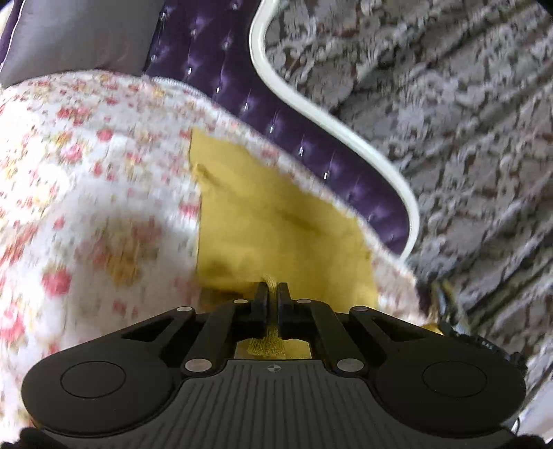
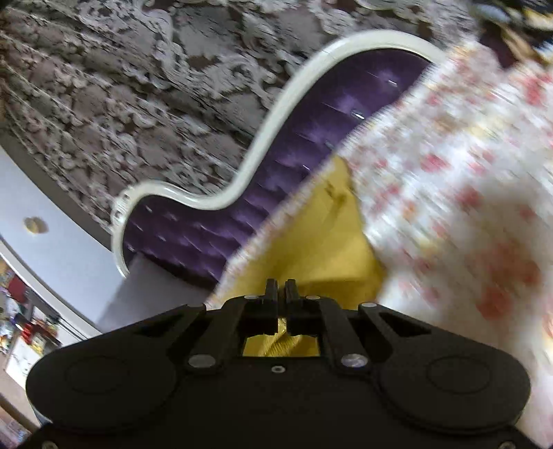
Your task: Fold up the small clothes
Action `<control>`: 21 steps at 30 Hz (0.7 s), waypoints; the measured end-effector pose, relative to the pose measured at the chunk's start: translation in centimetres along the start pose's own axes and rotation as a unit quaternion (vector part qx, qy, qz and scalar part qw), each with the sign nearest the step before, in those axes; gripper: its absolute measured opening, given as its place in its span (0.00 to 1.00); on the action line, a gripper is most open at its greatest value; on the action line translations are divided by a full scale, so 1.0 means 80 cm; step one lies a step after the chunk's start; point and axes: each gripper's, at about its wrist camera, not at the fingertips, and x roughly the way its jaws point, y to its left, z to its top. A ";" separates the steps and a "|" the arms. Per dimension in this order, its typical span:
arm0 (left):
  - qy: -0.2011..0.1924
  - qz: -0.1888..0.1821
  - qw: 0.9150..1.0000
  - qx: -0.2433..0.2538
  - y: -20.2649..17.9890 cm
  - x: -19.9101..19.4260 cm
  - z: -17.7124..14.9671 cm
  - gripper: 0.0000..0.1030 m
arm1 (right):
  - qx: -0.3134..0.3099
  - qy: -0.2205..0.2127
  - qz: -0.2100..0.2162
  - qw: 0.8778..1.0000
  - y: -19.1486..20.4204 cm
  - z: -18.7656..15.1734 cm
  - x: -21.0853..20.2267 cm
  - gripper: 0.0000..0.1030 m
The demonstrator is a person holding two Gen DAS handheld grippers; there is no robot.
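A mustard-yellow small garment point(image 1: 276, 221) lies spread on a floral white bedspread point(image 1: 86, 179), close to its edge. My left gripper point(image 1: 273, 288) is shut on the near edge of the garment; ribbed yellow fabric shows between its jaws. In the right wrist view the same yellow garment point(image 2: 321, 238) stretches away from my right gripper point(image 2: 280, 286), which is shut on another part of its edge, with fabric bunched between the jaws. Both views are motion-blurred.
A purple tufted headboard point(image 1: 311, 138) with a white curved frame point(image 1: 331, 127) borders the bedspread point(image 2: 466, 179). It shows in the right wrist view too point(image 2: 293, 165). Grey patterned wallpaper point(image 1: 449, 103) lies beyond. A grey pillow point(image 1: 79, 31) sits at top left.
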 end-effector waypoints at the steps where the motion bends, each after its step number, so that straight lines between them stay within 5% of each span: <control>1: -0.006 -0.002 1.000 -0.002 0.000 0.005 0.010 0.04 | -0.005 -0.001 0.002 1.000 0.003 0.011 0.012 0.12; 7: -0.032 0.000 0.999 -0.026 0.013 0.050 0.068 0.04 | -0.035 -0.007 -0.011 0.999 0.007 0.073 0.092 0.12; 13: -0.028 0.049 0.998 -0.036 0.038 0.112 0.105 0.05 | -0.039 -0.005 -0.068 0.997 -0.021 0.108 0.162 0.12; 16: -0.019 0.077 0.997 -0.016 0.045 0.125 0.114 0.19 | -0.088 0.008 -0.097 0.991 -0.021 0.108 0.171 0.19; 18: -0.023 0.083 0.996 0.007 0.043 0.122 0.115 0.47 | -0.128 0.026 -0.104 0.986 -0.015 0.101 0.170 0.50; 21: -0.007 0.097 0.992 0.077 0.035 0.117 0.108 0.56 | -0.192 0.064 -0.099 0.974 -0.008 0.080 0.160 0.63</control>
